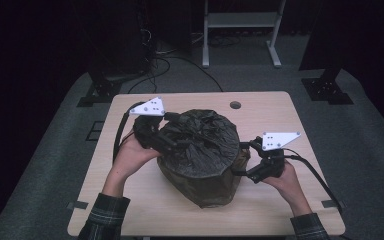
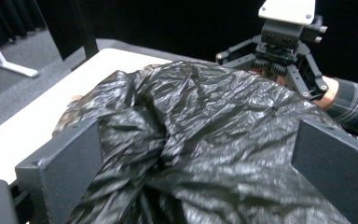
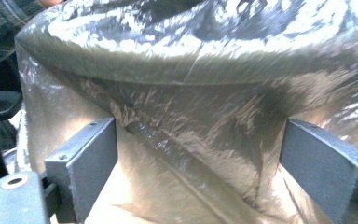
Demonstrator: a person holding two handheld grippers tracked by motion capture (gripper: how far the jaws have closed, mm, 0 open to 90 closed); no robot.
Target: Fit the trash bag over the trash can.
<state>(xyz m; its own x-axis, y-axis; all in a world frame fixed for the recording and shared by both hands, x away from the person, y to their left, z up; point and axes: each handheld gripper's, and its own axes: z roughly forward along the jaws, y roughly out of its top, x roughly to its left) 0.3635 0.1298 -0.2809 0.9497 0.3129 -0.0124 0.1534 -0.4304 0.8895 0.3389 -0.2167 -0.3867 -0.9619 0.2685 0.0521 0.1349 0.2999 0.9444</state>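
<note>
Both grippers' fingers gape beside the black bag [image 1: 200, 150] — right gripper view reveals its translucent brown side.

Worktop [image 1: 275, 107]: pale wood-grain, rounded corners, round cable hole [image 1: 235, 105] near far edge. Floor [image 1: 370, 145]: grey carpet, lit around worktop, fading dark toward edges. Back of room black, walls not discernible. White frame stand [image 1: 240, 30] on two feet at far centre. Black cables [image 1: 167, 62] loop across carpet behind worktop. Dark stand bases [image 1: 97, 92] far left and [image 1: 327, 90] far right. Small floor plate [image 1: 96, 131] left of worktop. Light from above, centred on worktop.
</note>
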